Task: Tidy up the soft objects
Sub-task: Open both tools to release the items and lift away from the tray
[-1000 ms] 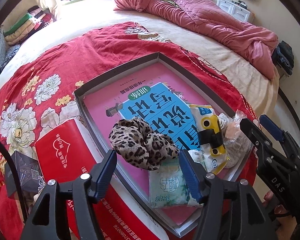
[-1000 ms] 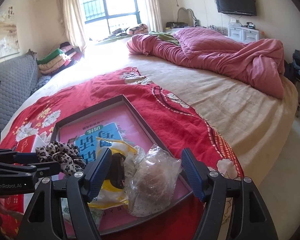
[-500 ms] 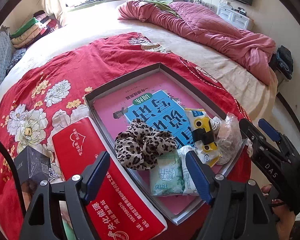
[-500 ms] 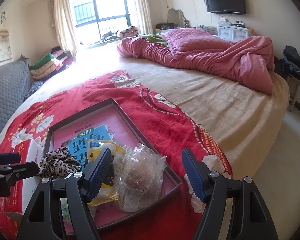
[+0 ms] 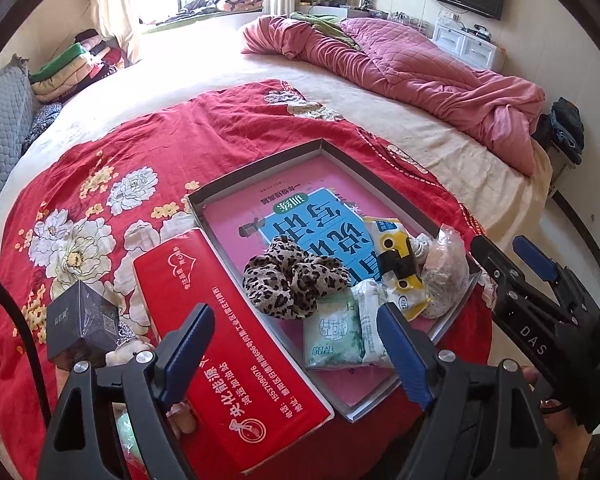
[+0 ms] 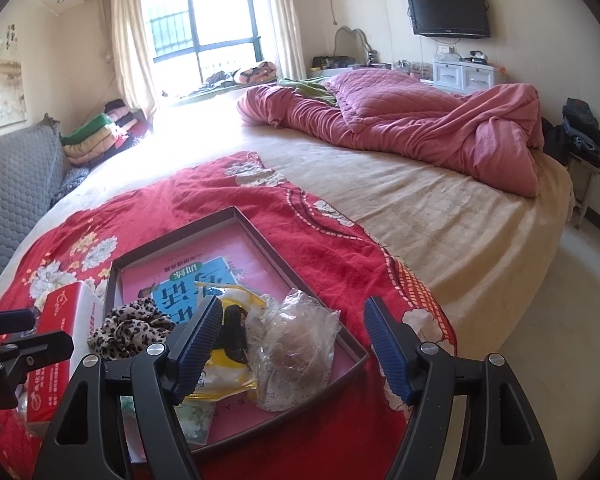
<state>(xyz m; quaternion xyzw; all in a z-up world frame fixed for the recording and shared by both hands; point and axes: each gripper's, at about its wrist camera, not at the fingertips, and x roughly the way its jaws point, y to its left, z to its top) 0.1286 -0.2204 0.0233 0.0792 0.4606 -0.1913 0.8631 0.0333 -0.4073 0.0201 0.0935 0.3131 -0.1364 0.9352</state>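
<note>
**Caller:** Between the blue pads of the left gripper [image 5: 292, 344] nothing is clamped. Its jaws are opening, apart and empty, above the long red printed tissue box [image 5: 228, 344] and the near edge of the shallow grey cardboard tray [image 5: 256, 168].

**Analyst:** And the right gripper [image 6: 292, 344]?

**Caller:** Jaws wide apart too, nothing pressed between them. Beyond its pads lie the clear crinkled plastic bag with something brown inside [image 6: 296, 344] and the yellow-and-white soft packet with a black band [image 6: 228, 344].

**Analyst:** So the soft things sit in the tray?

**Caller:** All bunched at its near end: leopard-print fabric scrunchie [image 5: 296, 280], pale green tissue packet [image 5: 332, 336], the yellow packet, the clear bag, all lying on a pink-and-blue booklet [image 5: 296, 208] that lines the tray. Tray rests on the red floral bedspread [image 5: 100, 216].

**Analyst:** Risks from here?

**Caller:** I'd say crowding. The items overlap, so a closing pad could catch two at once or drag a neighbour. The clear bag leans at the tray's corner wall; a nudge might tip it over the rim. And the two grippers stand near each other, so they could knock together.

**Analyst:** What does each camera add?

**Caller:** Left view alone shows a small dark cube box [image 5: 84, 320] beside the red box, and the green packet whole. Right view shows the clear bag's contents better, but the green packet only as a sliver behind a finger.
</note>
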